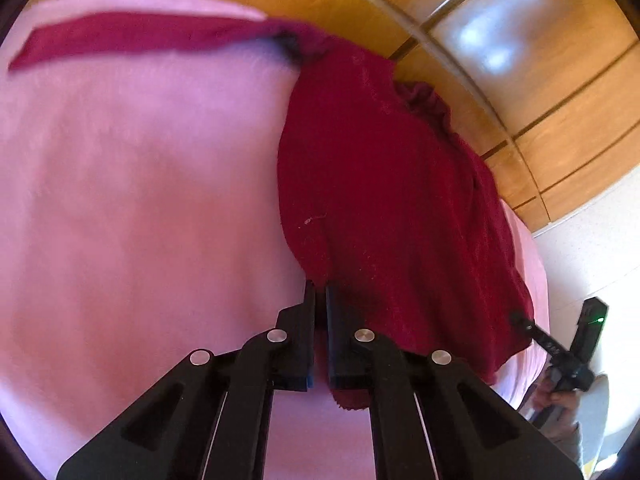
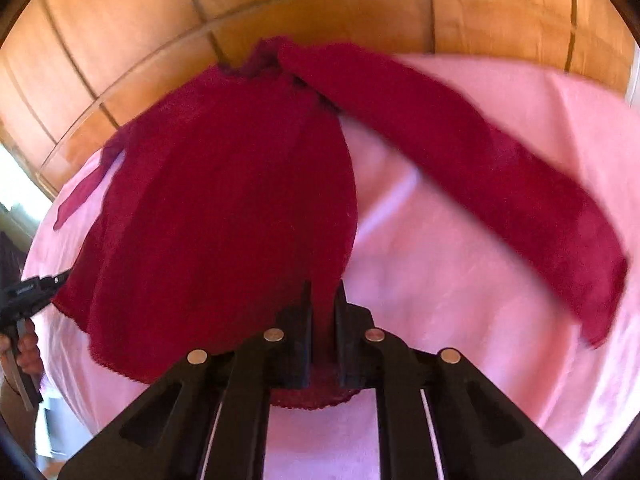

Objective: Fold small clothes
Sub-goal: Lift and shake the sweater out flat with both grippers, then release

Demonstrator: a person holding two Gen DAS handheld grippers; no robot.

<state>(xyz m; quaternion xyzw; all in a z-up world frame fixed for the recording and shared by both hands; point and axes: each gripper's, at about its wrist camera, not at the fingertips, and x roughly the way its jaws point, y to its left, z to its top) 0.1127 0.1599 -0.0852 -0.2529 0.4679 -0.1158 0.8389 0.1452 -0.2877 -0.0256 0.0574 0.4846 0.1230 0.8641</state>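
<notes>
A dark red knit garment (image 1: 384,200) with long sleeves hangs over a pink cloth (image 1: 140,180) that covers the table. My left gripper (image 1: 319,292) is shut on one corner of its hem. My right gripper (image 2: 323,292) is shut on the other hem corner, with red cloth bunched between the jaws. The garment's body (image 2: 224,216) is lifted and stretched between the two grippers. One sleeve (image 2: 480,168) swings out to the right, blurred; it shows in the left wrist view (image 1: 140,36) stretched along the far left. The other gripper shows at the edge of each view (image 1: 532,330) (image 2: 44,284).
Wooden panelled wall (image 2: 320,4) rises behind the table, with a shiny reflecting panel (image 1: 500,28) at the right in the left wrist view. A curved table rim (image 2: 132,84) shows beyond the pink cloth (image 2: 460,300). A hand (image 1: 560,396) holds the right gripper's handle.
</notes>
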